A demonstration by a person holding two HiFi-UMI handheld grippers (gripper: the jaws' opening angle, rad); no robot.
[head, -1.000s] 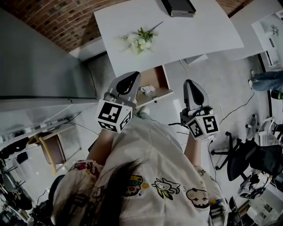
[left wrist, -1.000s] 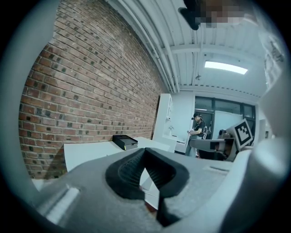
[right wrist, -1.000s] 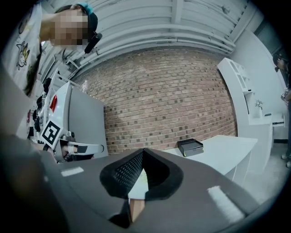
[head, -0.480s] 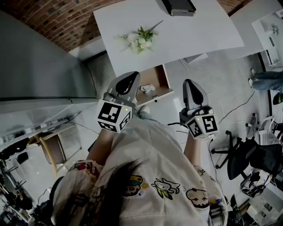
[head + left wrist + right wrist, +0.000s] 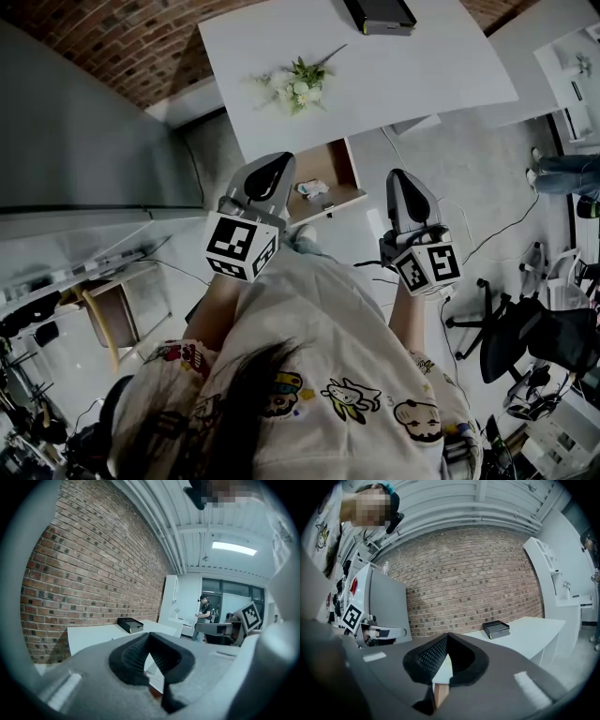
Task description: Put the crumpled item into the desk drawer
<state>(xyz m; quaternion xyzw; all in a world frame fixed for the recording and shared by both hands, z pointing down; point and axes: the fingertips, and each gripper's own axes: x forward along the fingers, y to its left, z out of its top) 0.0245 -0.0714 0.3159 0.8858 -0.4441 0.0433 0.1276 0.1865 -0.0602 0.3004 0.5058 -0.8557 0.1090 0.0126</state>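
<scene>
The crumpled white item (image 5: 313, 188) lies inside the open wooden drawer (image 5: 340, 172) that sticks out from under the white desk (image 5: 422, 66). My left gripper (image 5: 271, 165) hovers just left of the drawer, shut, with nothing in it. To the drawer's right, my right gripper (image 5: 404, 178) is also shut and empty. In the left gripper view the left gripper (image 5: 150, 637) points over the desk toward the brick wall. The right gripper (image 5: 447, 637) does the same in its own view. Neither gripper view shows the crumpled item.
On the desk are a bunch of white flowers (image 5: 295, 86) and a black box (image 5: 378, 15), which also shows in both gripper views as the black box (image 5: 130, 624) (image 5: 496, 629). An office chair (image 5: 525, 342) stands at the right, cables on the floor. Another person (image 5: 205, 613) stands far back.
</scene>
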